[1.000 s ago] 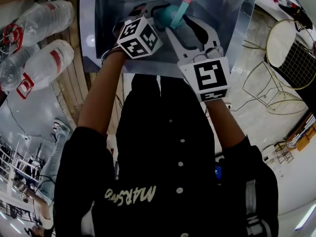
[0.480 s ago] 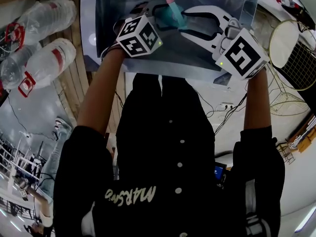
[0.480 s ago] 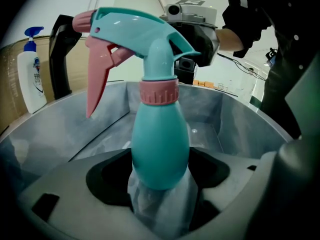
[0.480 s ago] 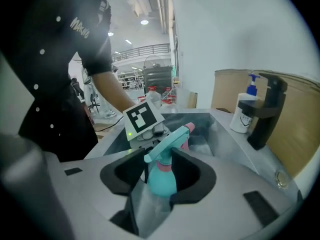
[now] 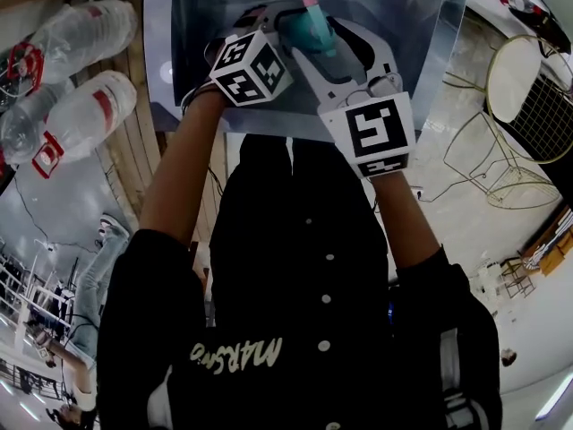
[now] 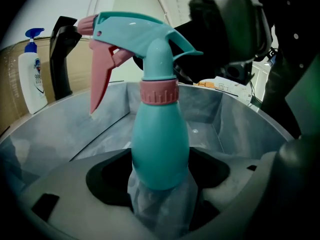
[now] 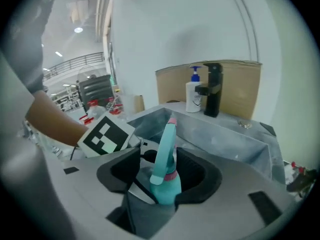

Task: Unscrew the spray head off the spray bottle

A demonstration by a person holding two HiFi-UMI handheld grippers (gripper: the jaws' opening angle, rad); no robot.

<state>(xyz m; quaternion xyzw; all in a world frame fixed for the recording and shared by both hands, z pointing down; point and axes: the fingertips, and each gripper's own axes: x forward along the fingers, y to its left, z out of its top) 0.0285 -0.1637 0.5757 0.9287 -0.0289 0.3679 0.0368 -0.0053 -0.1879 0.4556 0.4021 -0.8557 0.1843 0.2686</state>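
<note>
Bottle: the teal bottle (image 6: 160, 154) stood upright over the sink (image 7: 235, 134), its base clamped in the left gripper (image 6: 160, 199).
Head: the head (image 6: 145, 31) sat on the neck, pink collar (image 6: 159, 92) flush, no gap seen.
Right gripper: the right gripper (image 7: 162, 179) sat around the collar; its jaws had just been opening, pads clear of it.
Progress: probably between turns; the head was not yet off, more twisting left.

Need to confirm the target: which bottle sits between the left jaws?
The teal spray bottle with the pink collar; the white pump bottle stands apart beside the black faucet.
</note>
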